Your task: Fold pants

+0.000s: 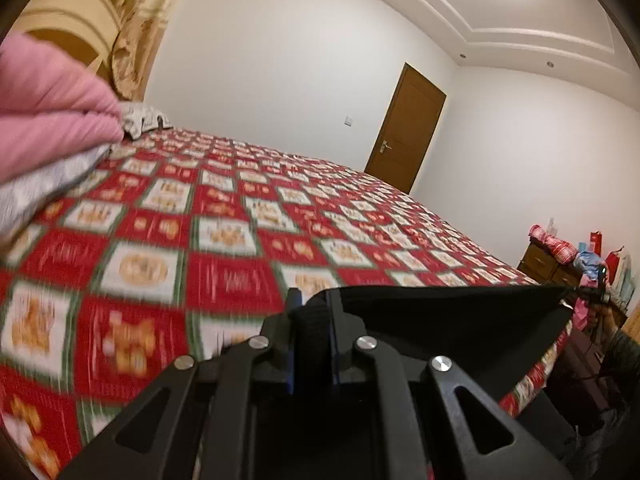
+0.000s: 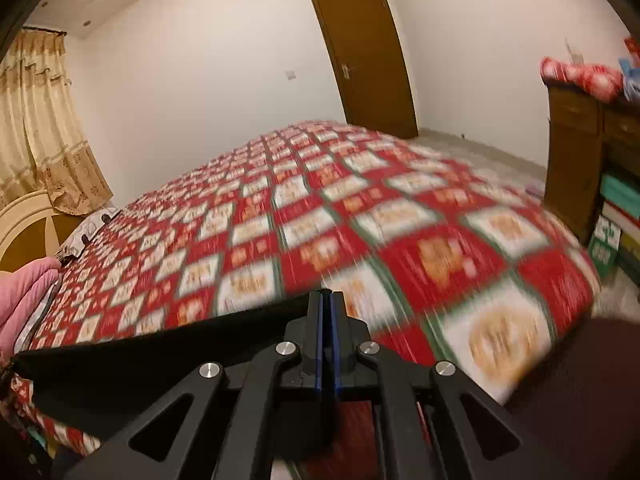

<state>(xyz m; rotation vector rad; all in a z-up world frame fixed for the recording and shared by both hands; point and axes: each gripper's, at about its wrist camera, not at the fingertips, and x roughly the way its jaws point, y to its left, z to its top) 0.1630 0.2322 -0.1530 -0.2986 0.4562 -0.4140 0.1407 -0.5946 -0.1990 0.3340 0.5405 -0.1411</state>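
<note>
The black pants (image 1: 452,312) hang stretched between my two grippers above the near edge of the bed. My left gripper (image 1: 314,300) is shut on one end of the cloth, which runs off to the right in the left wrist view. My right gripper (image 2: 329,300) is shut on the other end, and the pants (image 2: 160,344) run off to the left in the right wrist view. Both views are blurred by motion. The lower part of the pants is hidden below the grippers.
The bed has a red, white and green checked cover (image 1: 248,216). A folded pink quilt (image 1: 48,112) and pillows lie by the headboard. A brown door (image 2: 360,56) is in the far wall. A wooden dresser (image 2: 576,152) with clutter stands to the right.
</note>
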